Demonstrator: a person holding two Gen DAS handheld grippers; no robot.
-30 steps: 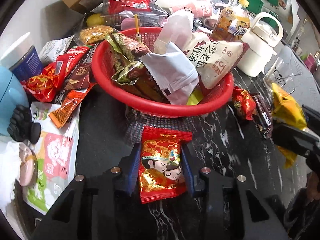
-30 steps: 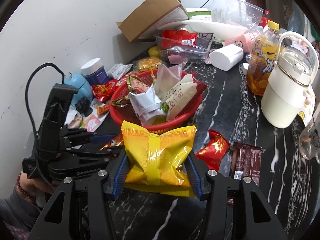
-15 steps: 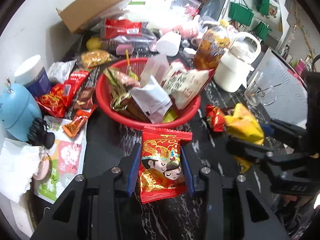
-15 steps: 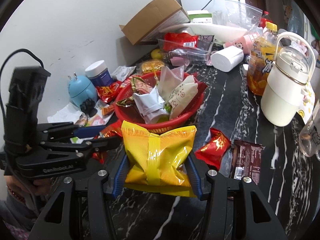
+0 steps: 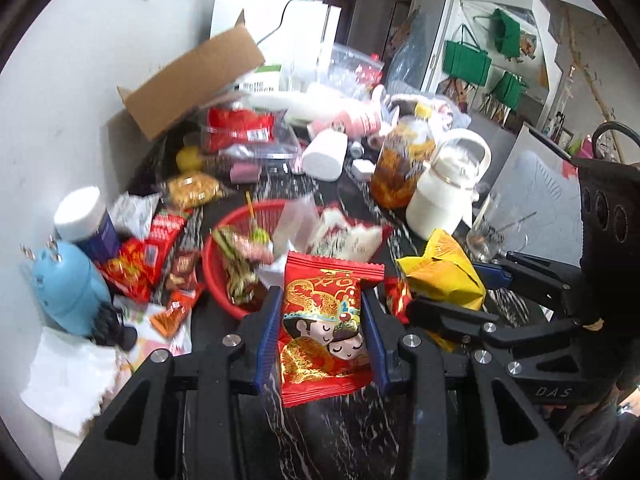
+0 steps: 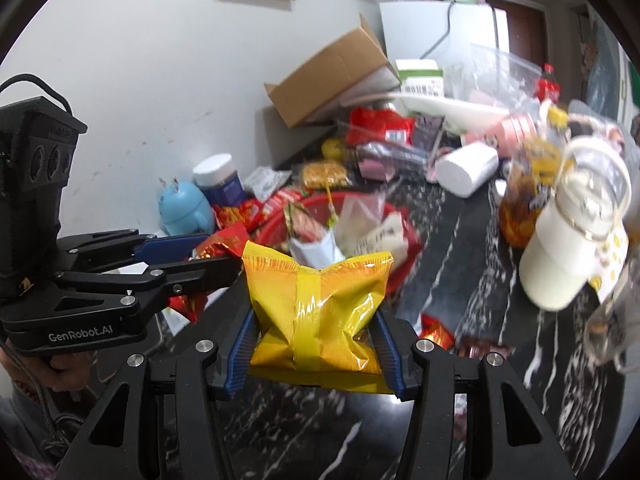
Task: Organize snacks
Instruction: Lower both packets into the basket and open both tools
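- Left gripper [image 5: 322, 334]: jaws pinch a red snack packet [image 5: 322, 328] with a cartoon couple, held above the black marbled worktop [image 5: 340, 432].
- Right gripper [image 6: 316, 344]: jaws pinch a yellow snack bag [image 6: 320, 312], also off the worktop.
- Just beyond both: red basket [image 5: 212, 264] heaped with wrappers.
- Right of basket: white kettle [image 5: 444, 196], amber bottle [image 5: 402, 168].
- Far, by the wall: tilted cardboard box [image 5: 192, 80].

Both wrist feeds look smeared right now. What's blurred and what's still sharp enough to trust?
Left wrist view: red packet in the left gripper sharp, red basket smeared. Right wrist view: yellow packet in the right gripper sharp, white kettle streaked.
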